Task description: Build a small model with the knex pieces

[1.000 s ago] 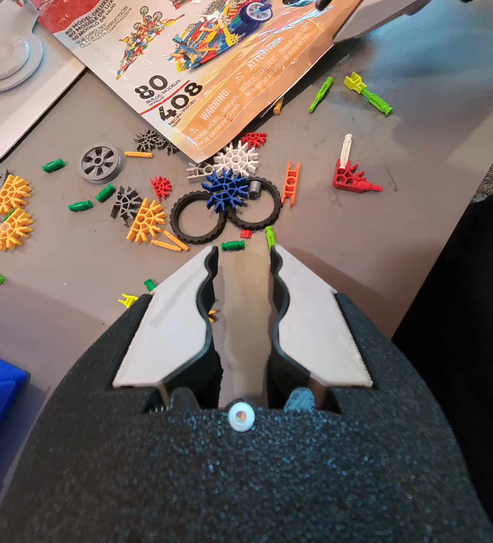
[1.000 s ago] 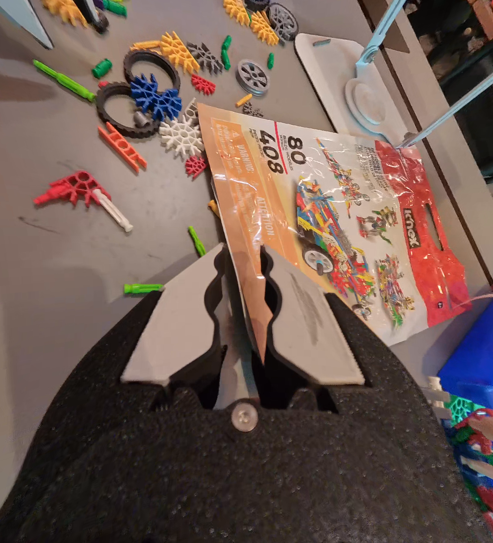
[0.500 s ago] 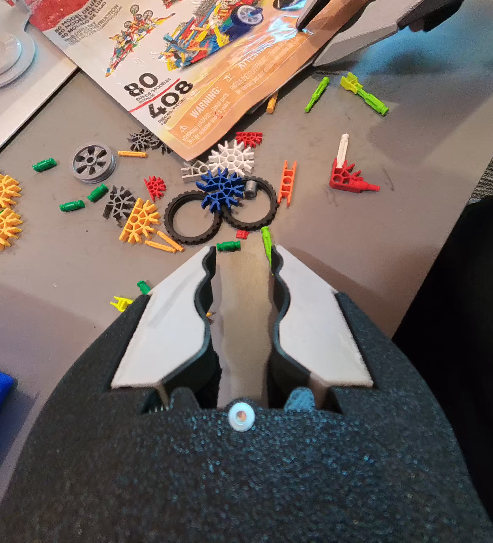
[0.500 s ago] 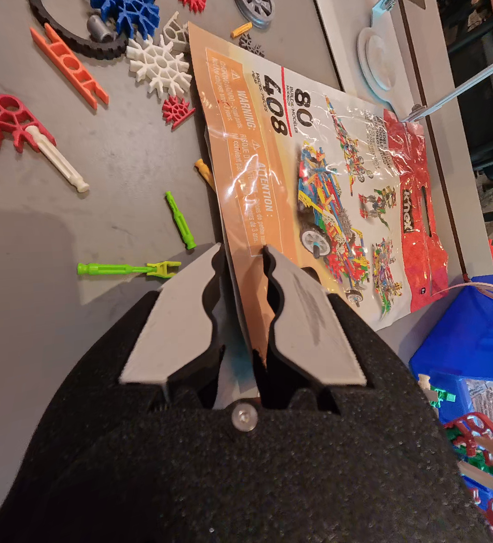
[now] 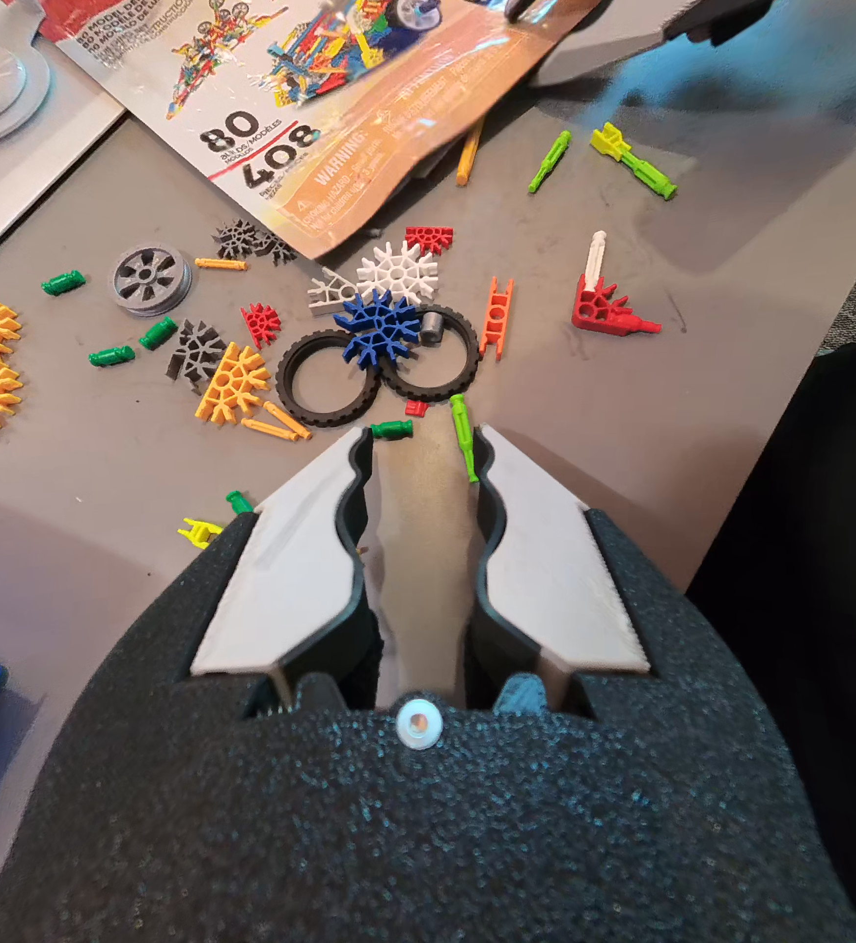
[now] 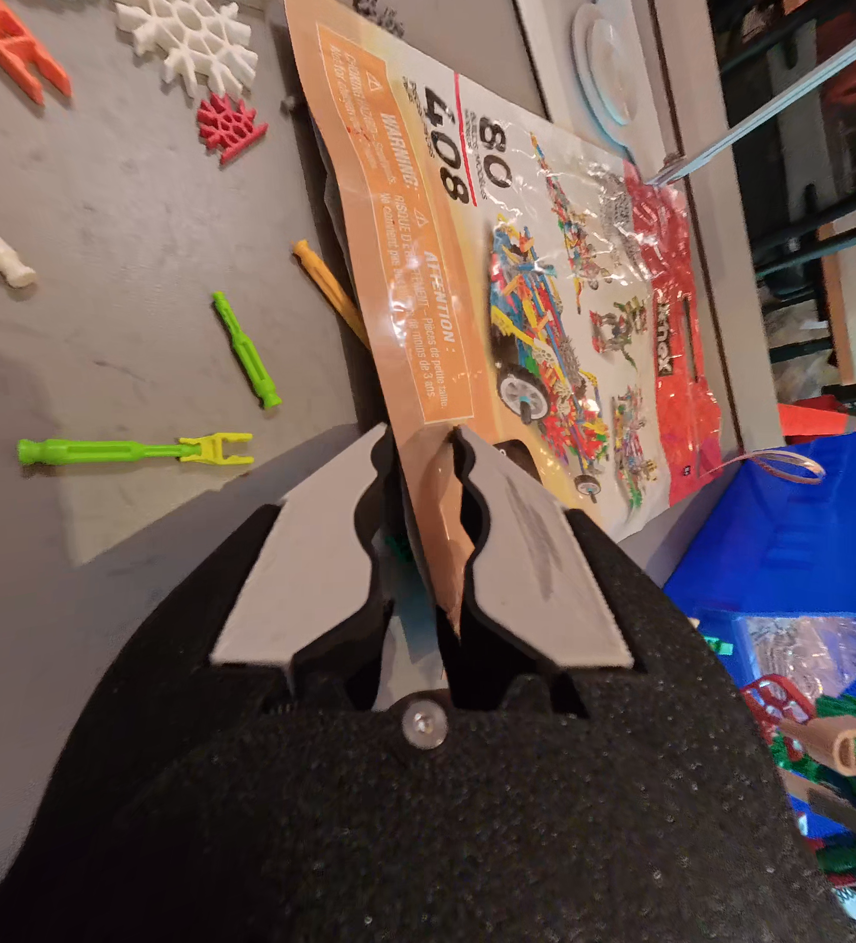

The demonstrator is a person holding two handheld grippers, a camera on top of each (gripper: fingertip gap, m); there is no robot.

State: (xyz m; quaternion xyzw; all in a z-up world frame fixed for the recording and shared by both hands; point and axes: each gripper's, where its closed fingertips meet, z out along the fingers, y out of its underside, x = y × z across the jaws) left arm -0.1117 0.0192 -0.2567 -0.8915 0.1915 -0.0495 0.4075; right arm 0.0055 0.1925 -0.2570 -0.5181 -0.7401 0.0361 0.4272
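Printed bag [image 6: 492, 265] corner pinched between right fingers [image 6: 471, 459], left fingers [image 5: 334, 490] parted, empty, light-green rod [image 5: 461, 433] at tips

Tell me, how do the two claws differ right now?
The right claw is shut on a corner of the printed plastic bag, lifting that edge off the grey table; the left claw is open and holds nothing. The left claw has a light green rod by one finger and a dark green peg at its tips. Both have grey fingers in black bodies.
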